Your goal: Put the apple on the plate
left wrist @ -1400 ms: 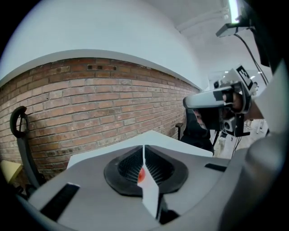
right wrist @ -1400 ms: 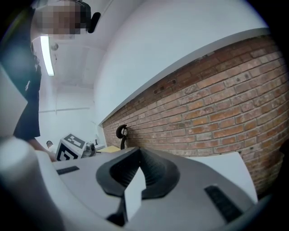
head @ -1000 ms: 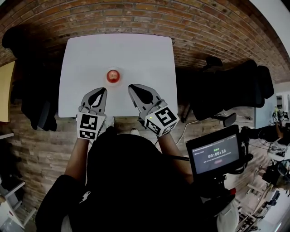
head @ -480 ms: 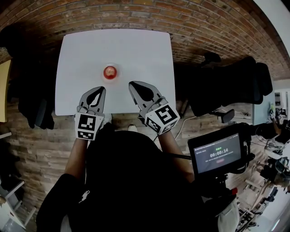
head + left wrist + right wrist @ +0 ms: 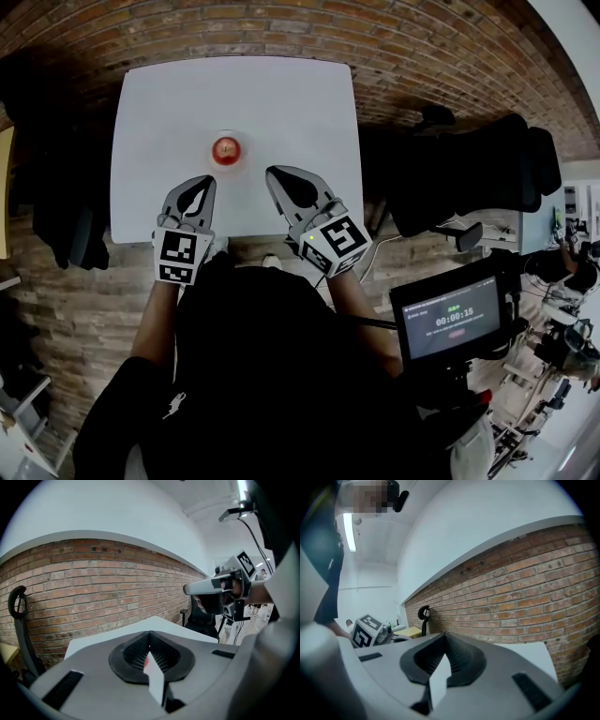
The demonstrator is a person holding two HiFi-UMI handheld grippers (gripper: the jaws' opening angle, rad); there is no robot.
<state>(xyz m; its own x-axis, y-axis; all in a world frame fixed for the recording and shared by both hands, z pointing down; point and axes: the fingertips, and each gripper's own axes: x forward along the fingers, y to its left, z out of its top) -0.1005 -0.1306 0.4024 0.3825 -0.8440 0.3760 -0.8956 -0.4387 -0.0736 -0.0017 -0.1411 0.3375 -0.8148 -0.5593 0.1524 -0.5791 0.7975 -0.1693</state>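
Observation:
A red apple sits on a small pale plate that barely stands out from the white table, a little in front of the table's middle. My left gripper hovers over the table's front part, just short of the apple and to its left, with its jaws shut and empty. My right gripper is level with it, to the right of the apple, also shut with nothing held. In the left gripper view the left gripper shows closed jaws; the right gripper view shows the right gripper likewise closed.
A brick wall stands behind the table. A black office chair is to the right, and dark items hang at the left. A monitor on a stand sits at my lower right. My body is close to the table's front edge.
The head view has shifted slightly, so the table sits a little higher and further left in the picture. Both grippers and the apple keep their places relative to the table.

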